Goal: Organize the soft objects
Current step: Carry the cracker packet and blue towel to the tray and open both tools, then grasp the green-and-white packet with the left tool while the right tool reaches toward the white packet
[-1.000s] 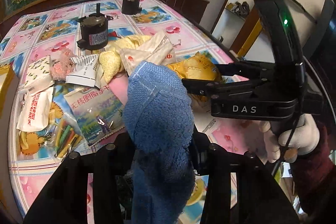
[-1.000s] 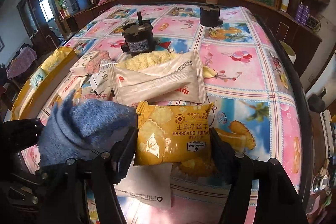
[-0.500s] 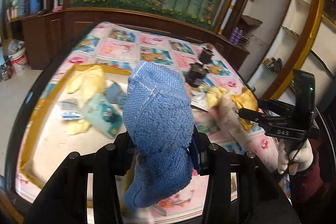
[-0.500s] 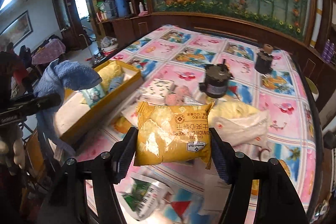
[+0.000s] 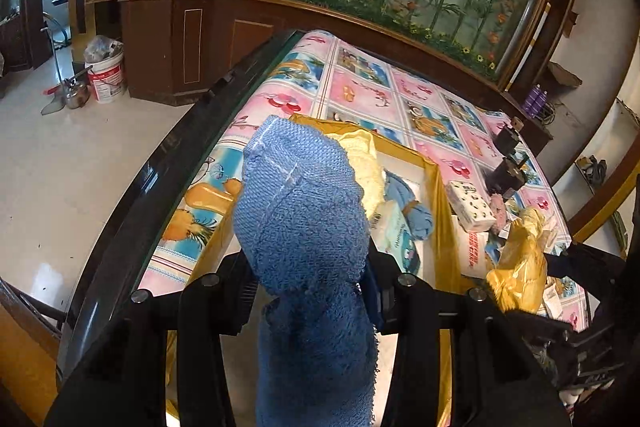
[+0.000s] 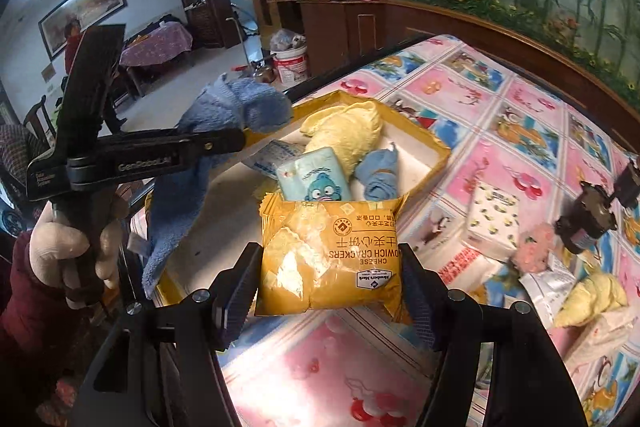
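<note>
My left gripper (image 5: 308, 291) is shut on a blue towel (image 5: 300, 211) that bulges above its fingers and hangs down below them. It hovers over the near end of a yellow box (image 5: 434, 179). My right gripper (image 6: 328, 291) is shut on a yellow cracker packet (image 6: 332, 259), held just short of the box's (image 6: 436, 151) right side. Inside the box lie a yellow cloth (image 6: 344, 135), a small blue cloth (image 6: 376, 175) and a teal tissue pack (image 6: 312, 175). The right wrist view shows the left gripper (image 6: 236, 141) and towel (image 6: 236, 103) from the side, a gloved hand on the handle.
Right of the box on the cartoon tablecloth lie a white tissue pack (image 6: 494, 219), a pink fluffy item (image 6: 532, 253), a black motor (image 6: 588, 223) and snack packets (image 6: 592, 299). The table's dark edge (image 5: 160, 167) runs left of the box. A white bucket (image 5: 106, 77) stands on the floor.
Both grippers have swung left, away from the snack pile and over to the yellow box. Each still holds its item, the towel and the cracker packet.
</note>
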